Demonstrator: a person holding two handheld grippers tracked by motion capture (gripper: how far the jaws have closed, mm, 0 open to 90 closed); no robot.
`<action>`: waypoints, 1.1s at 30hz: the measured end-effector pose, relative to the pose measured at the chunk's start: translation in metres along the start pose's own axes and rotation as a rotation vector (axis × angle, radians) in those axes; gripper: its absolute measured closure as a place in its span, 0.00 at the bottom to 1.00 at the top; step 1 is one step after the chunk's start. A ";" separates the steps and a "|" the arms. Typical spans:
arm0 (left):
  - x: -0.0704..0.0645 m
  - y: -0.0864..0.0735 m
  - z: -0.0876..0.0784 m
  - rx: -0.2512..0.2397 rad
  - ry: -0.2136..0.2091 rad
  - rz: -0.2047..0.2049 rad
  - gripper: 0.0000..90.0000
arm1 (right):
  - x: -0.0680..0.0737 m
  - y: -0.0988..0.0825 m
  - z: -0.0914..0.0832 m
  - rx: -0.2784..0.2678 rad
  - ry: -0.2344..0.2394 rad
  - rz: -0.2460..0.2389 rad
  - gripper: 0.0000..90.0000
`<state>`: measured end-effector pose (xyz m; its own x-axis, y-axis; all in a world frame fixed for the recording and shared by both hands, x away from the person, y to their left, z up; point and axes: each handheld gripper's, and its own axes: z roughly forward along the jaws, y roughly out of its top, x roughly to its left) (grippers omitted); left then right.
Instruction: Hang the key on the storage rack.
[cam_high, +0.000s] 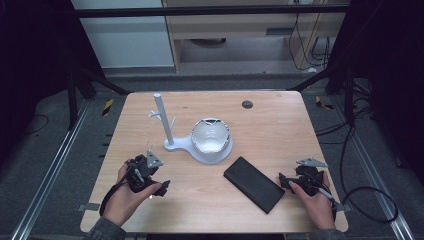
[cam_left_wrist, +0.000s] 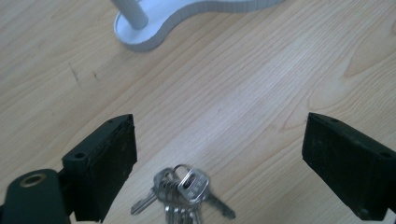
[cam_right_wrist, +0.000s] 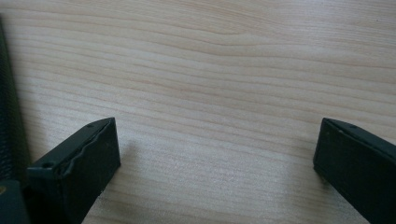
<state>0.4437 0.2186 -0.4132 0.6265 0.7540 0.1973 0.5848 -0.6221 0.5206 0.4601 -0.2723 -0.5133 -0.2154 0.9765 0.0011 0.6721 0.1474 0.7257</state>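
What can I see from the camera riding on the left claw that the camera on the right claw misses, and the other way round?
The left gripper view alone has a bunch of keys lying on the wood between the open left claw and, farther off, the foot of a white stand. The right gripper view alone has the edge of a black case beside the open right claw. Both share the wooden table and wide-open jaws holding nothing.

Keys (cam_left_wrist: 182, 193) on table (cam_high: 270, 120), near stand (cam_high: 172, 142); bowl (cam_high: 211, 136) on stand; case (cam_high: 253, 184) right.
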 end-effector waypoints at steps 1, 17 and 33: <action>0.000 0.000 0.000 0.000 0.000 0.000 0.13 | 0.000 0.000 0.000 -0.001 0.003 -0.002 0.01; 0.026 -0.027 0.022 0.179 -0.082 -0.088 0.49 | 0.001 0.000 0.000 0.001 0.008 -0.008 0.01; 0.031 -0.040 0.041 0.235 -0.110 -0.146 0.41 | 0.002 0.000 0.000 0.000 0.016 -0.013 0.01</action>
<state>0.4610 0.2579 -0.4624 0.5717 0.8197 0.0363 0.7681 -0.5502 0.3276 0.4594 -0.2706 -0.5132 -0.2353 0.9719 0.0025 0.6688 0.1601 0.7260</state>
